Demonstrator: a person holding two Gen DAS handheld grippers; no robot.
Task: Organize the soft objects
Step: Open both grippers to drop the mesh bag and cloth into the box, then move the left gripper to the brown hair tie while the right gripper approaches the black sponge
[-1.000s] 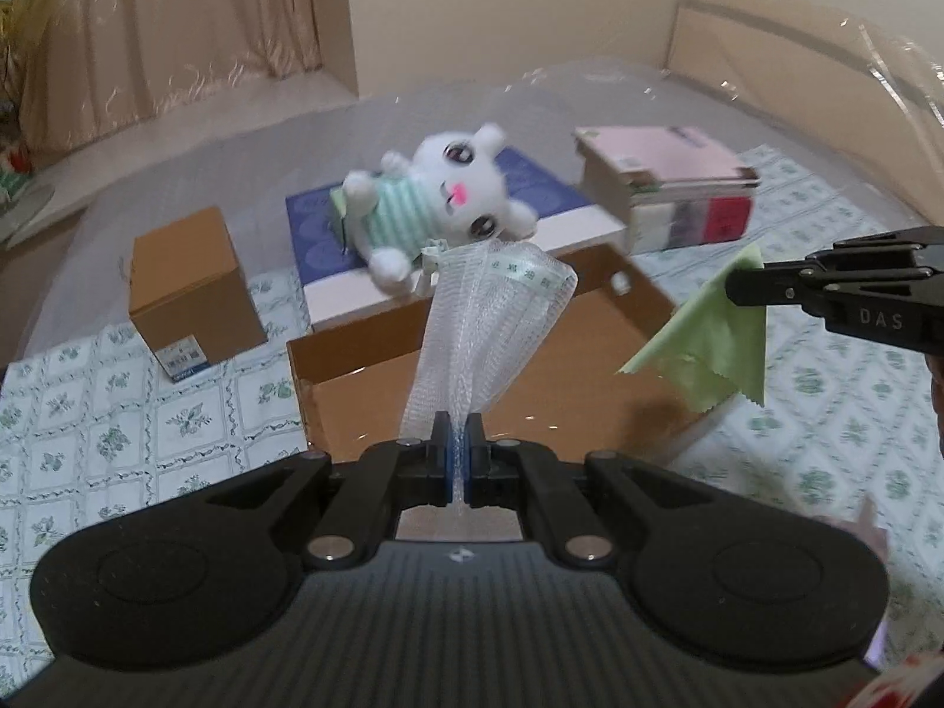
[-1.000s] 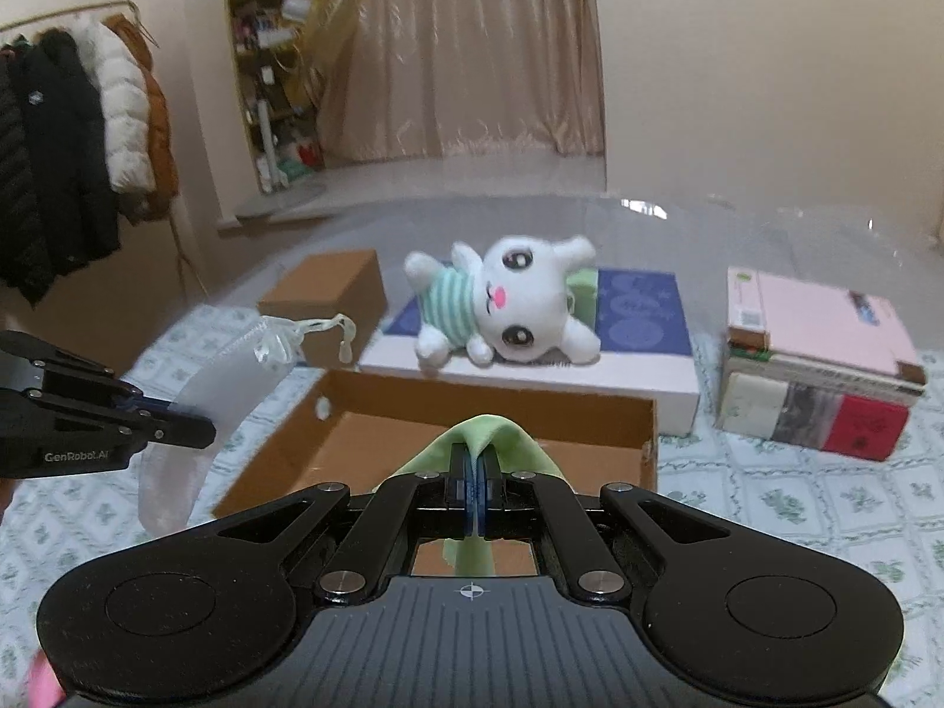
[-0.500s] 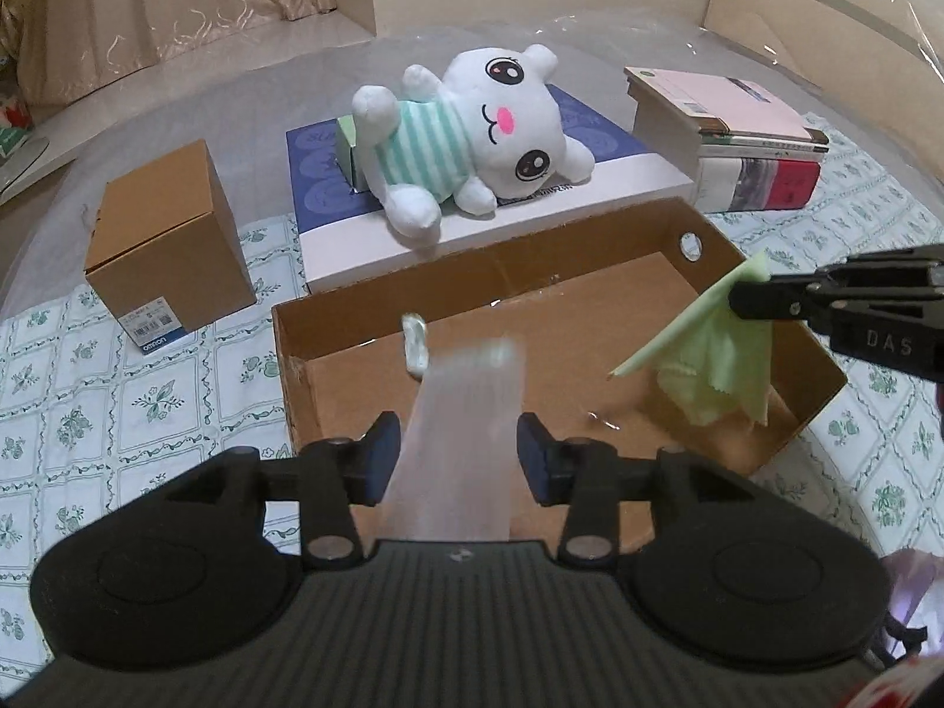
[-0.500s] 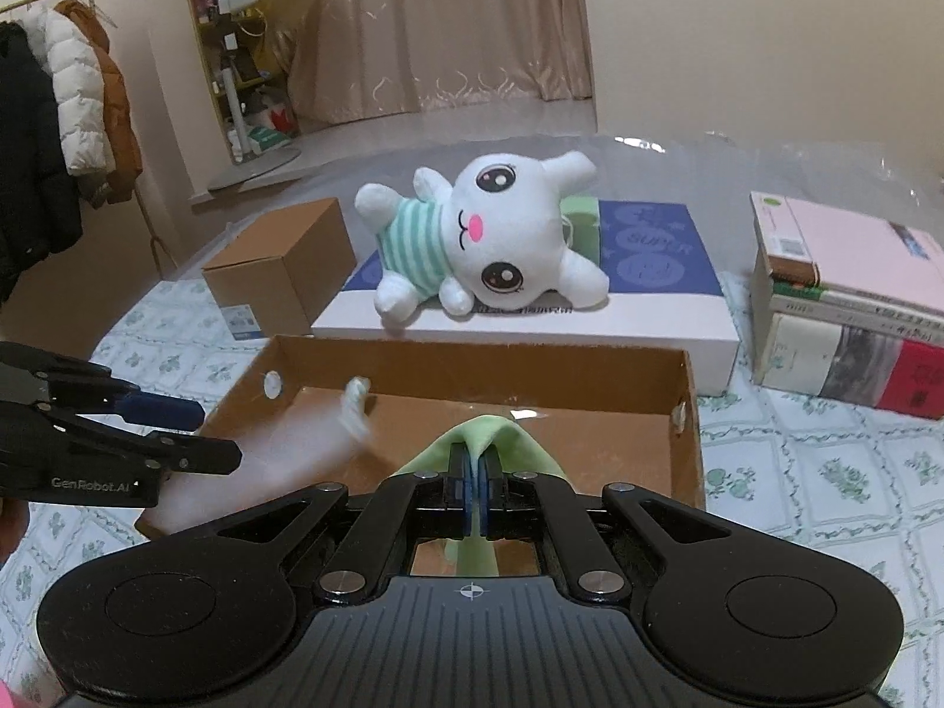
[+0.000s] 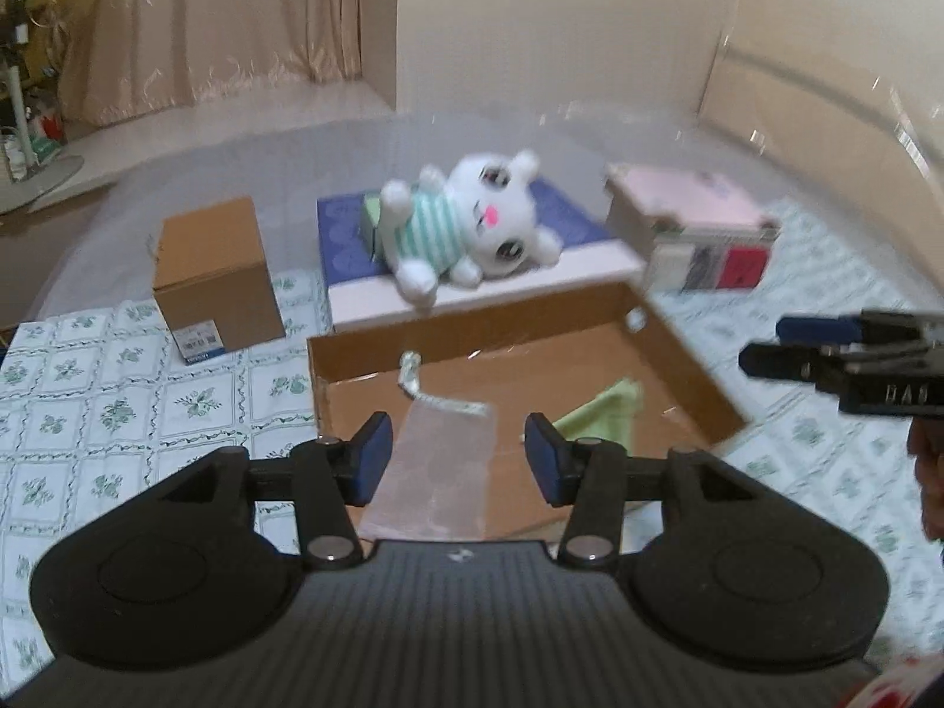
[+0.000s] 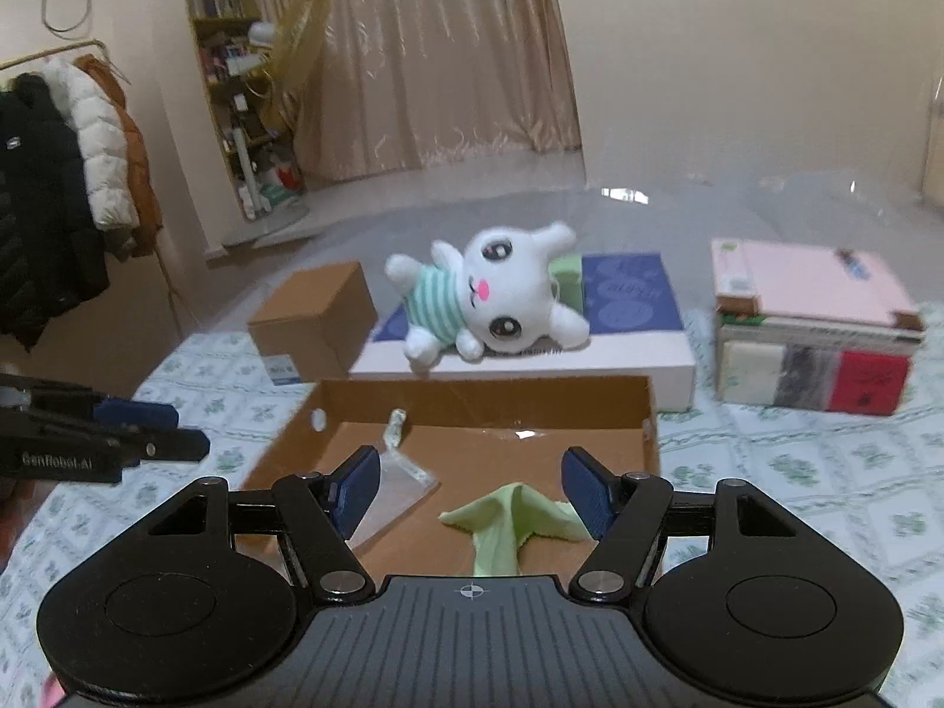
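With both pairs of fingers spread wide, nothing is in hand at this moment.
Left gripper: the left gripper (image 5: 451, 457) stands wide open and empty above the near edge of the shallow brown cardboard tray (image 5: 687, 354), blue pads apart.
Right gripper: the right gripper (image 6: 472, 492) is just as wide open, holding nothing, poised over the tray's near side.
Mesh pouch: the translucent white mesh drawstring pouch (image 5: 439, 469) lies flat on the tray floor, its cord trailing toward the back wall; likely dropped here as its sorted spot.
Green cloth: the pale green crumpled cloth (image 6: 510, 522) sits in the same tray, beside the pouch and apart from it.
Plush: the white plush bunny in a mint striped shirt (image 6: 492, 304) lies on its side on the flat blue-and-white box (image 6: 643, 318) behind the tray; by my reading, the next soft thing to collect.
Surface: a surface covered in a white cloth with a green floral grid (image 6: 814, 484) carries the tray, a small closed brown carton (image 5: 215, 277) and a pink-topped stack of books (image 6: 814, 324).
Room: beige curtains, pale walls, coats on a rack at left.
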